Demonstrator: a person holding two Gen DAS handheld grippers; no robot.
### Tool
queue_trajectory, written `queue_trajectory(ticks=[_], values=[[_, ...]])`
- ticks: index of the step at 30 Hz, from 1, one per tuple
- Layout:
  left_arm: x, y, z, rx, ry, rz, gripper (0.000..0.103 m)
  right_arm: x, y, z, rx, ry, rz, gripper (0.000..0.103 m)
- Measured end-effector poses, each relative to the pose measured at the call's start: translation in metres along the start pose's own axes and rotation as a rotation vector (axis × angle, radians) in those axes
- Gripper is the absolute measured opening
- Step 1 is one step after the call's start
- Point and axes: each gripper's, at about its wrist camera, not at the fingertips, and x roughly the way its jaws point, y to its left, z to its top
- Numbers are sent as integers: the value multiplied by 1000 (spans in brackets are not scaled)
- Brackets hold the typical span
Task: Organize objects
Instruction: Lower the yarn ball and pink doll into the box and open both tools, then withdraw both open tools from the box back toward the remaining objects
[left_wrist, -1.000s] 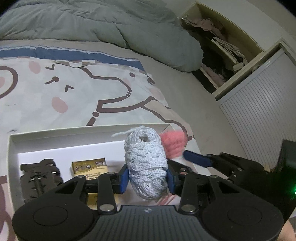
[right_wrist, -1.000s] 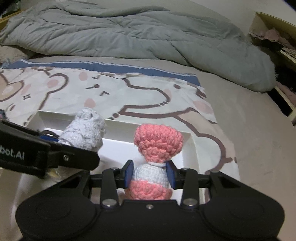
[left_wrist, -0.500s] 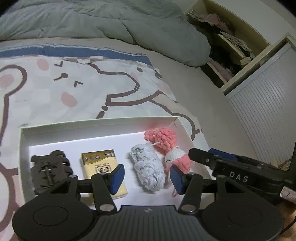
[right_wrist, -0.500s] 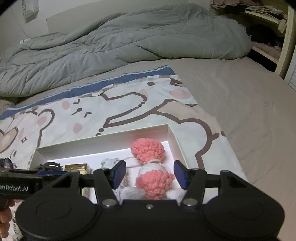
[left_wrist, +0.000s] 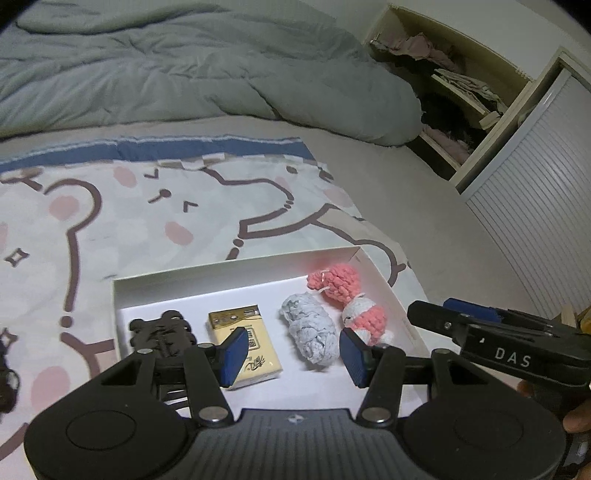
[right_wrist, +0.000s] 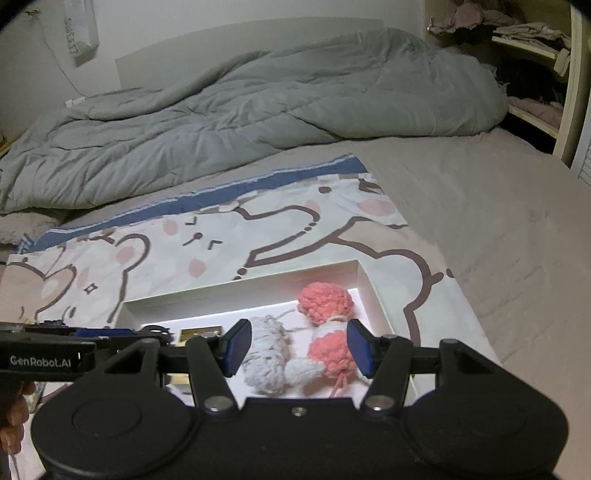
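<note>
Where the white box (left_wrist: 236, 271) sits on the bear-print sheet (left_wrist: 155, 218), lying inside: grey yarn roll (left_wrist: 310, 339) and pink-and-white knitted toy (left_wrist: 347, 302), long axes running from the box's far wall toward the near edge, toy nearest the right wall. Left hand-held gripper (left_wrist: 291, 350) parted, empty, above the roll; right hand-held gripper (right_wrist: 299, 345) likewise parted, empty, above roll and toy. Seen whole only from the left wrist: yellow pack (left_wrist: 243, 345) and black clip (left_wrist: 162, 332) toward the left wall.
</note>
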Motion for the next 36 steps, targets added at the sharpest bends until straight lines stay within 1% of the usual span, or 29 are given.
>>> queue_trajectory(ticks=[9, 14, 17, 23, 24, 25, 26, 27, 31, 32, 33, 36], values=[[-53, -9, -7, 48, -52, 45, 55, -51, 15, -9, -10, -65, 24, 59], [-81, -12, -15, 66, -73, 74, 55, -77, 21, -13, -13, -94, 3, 59], [-97, -14, -21, 81, -86, 94, 55, -88, 25, -19, -18, -96, -19, 63], [-124, -14, -35, 118, -111, 118, 58, -108, 30, -34, -19, -113, -25, 65], [-127, -14, -38, 124, -113, 119, 64, -111, 31, -36, -18, -118, -25, 67], [-132, -12, -41, 125, -118, 122, 73, -114, 32, -39, -17, -123, -25, 68], [-135, -12, -44, 125, -123, 126, 76, -117, 34, -41, -18, -128, -25, 71], [-138, -11, -47, 128, -129, 129, 79, -120, 35, -44, -20, -132, -27, 73], [-149, -7, -58, 139, -139, 145, 85, -129, 40, -53, -23, -135, -34, 76], [-151, -7, -60, 143, -141, 150, 88, -131, 41, -55, -21, -136, -37, 77], [-152, -6, -62, 146, -146, 156, 93, -133, 42, -57, -20, -138, -40, 77], [-155, -4, -69, 162, -156, 172, 97, -139, 45, -64, -24, -143, -50, 81]])
